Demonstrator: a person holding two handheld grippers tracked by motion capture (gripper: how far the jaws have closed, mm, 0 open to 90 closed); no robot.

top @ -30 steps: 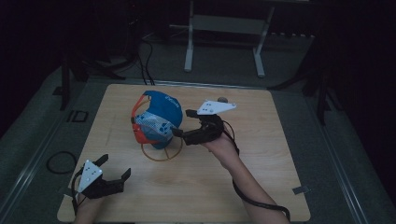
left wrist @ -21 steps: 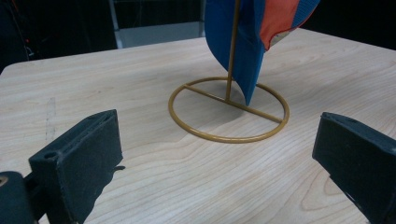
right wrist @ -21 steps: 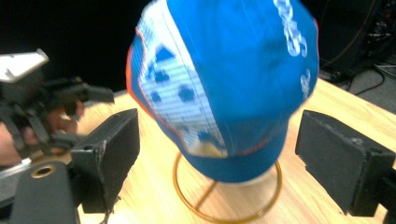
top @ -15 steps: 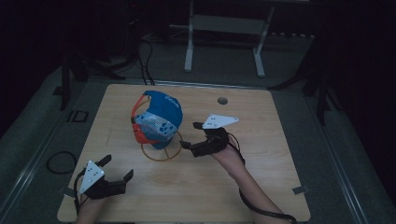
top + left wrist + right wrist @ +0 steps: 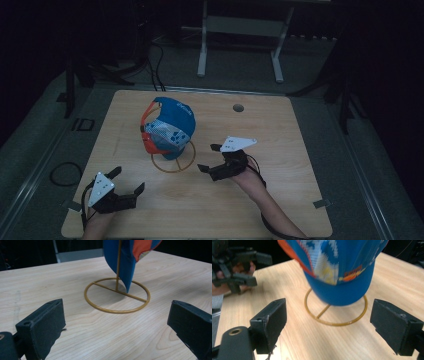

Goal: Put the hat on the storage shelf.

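Note:
A blue and orange cap (image 5: 169,127) hangs on a gold wire stand (image 5: 174,159) with a ring base, left of the table's middle. My right gripper (image 5: 210,157) stands open just right of the stand's ring, nothing between its jaws; in the right gripper view the cap (image 5: 337,267) and ring (image 5: 335,312) lie straight ahead. My left gripper (image 5: 127,180) stands open near the front left corner, apart from the stand. The left gripper view looks at the ring base (image 5: 117,295) and the cap's lower edge (image 5: 122,262).
The wooden table (image 5: 280,200) has a round cable hole (image 5: 238,108) at the back right. A dark floor with cables and a metal frame (image 5: 240,35) lies beyond the far edge. The other hand's gripper (image 5: 235,265) shows at the upper left of the right gripper view.
My right gripper has drawn back from the cap toward the near side of the table. The left gripper has shifted slightly. The cap stays on its stand.

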